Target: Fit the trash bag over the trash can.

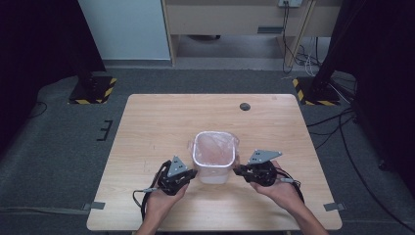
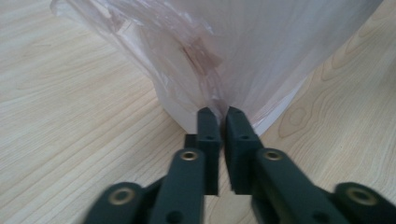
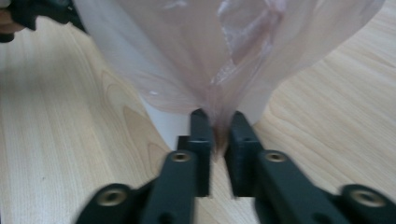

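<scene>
A white bin (image 1: pixel 214 174) stands at the middle of the wooden table (image 1: pixel 156 122), lined with a thin pinkish plastic bag (image 1: pixel 215 147) that drapes over its rim. My left gripper (image 1: pixel 192 173) is at the bin's left side and my right gripper (image 1: pixel 238 171) at its right side. In the left gripper view the bag (image 2: pixel 224 46) hangs down to my left gripper (image 2: pixel 222 114), whose jaws stand a narrow slit apart. In the right gripper view a fold of the bag (image 3: pixel 196 56) hangs into my right gripper (image 3: pixel 218 117), whose jaws stand apart with loose film between them.
A small dark round hole (image 1: pixel 244 106) sits near the table's far edge. Bare wood lies around the bin on all sides. Cables trail from both grippers toward the near edge. The other hand's gripper (image 3: pixel 37 11) shows beyond the bin in the right gripper view.
</scene>
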`<state>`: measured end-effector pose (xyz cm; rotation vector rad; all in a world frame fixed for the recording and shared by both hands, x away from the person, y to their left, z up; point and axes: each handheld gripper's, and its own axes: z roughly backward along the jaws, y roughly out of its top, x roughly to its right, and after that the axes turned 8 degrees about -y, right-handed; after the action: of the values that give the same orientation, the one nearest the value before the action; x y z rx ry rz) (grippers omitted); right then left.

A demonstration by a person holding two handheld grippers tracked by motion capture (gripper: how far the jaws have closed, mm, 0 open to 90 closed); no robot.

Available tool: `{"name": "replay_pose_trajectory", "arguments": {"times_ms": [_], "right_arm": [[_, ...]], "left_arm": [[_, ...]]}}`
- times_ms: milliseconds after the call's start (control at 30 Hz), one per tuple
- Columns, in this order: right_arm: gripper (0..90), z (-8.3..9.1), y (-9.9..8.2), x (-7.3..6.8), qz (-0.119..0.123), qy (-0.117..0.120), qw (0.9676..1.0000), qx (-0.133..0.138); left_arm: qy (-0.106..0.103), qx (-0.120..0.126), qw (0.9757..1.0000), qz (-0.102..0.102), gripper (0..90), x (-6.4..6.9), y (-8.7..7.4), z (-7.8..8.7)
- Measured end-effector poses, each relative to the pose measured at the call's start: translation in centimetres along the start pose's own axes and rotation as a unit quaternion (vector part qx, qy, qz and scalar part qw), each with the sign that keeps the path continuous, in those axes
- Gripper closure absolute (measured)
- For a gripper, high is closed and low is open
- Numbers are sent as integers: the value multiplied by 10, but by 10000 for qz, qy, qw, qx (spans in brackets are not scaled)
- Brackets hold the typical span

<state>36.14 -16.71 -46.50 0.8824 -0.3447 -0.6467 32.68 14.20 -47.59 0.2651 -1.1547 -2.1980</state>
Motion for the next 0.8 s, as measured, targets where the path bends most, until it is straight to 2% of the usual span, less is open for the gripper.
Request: {"name": "replay_pose_trajectory", "arguments": {"times_ms": [133, 233, 333, 467, 667, 733, 800], "right_arm": [[581, 13, 4, 6, -142, -100, 9996, 207], [512, 21, 8, 9, -235, -106, 9988, 424], [481, 27, 12, 9, -209, -80, 9981, 572], [546, 32, 17, 10, -211, -111, 9969, 747], [691, 25, 19, 14, -240, -149, 9975, 654], [806, 22, 20, 14, -254, -112, 9976, 636], [883, 19, 20, 14, -259, -164, 9979, 567]], "left_arm": [[70, 78, 9999, 17, 730, 2, -1, 5], [64, 95, 9999, 20, 729, 2, -1, 8], [77, 136, 9999, 50, 730, 1, -1, 10], [83, 154, 9998, 36, 744, 1, -1, 10], [48, 127, 9999, -12, 776, 3, 0, 7], [39, 116, 9999, -19, 784, 3, 1, 6], [31, 101, 9999, -17, 798, 3, 1, 5]]}}
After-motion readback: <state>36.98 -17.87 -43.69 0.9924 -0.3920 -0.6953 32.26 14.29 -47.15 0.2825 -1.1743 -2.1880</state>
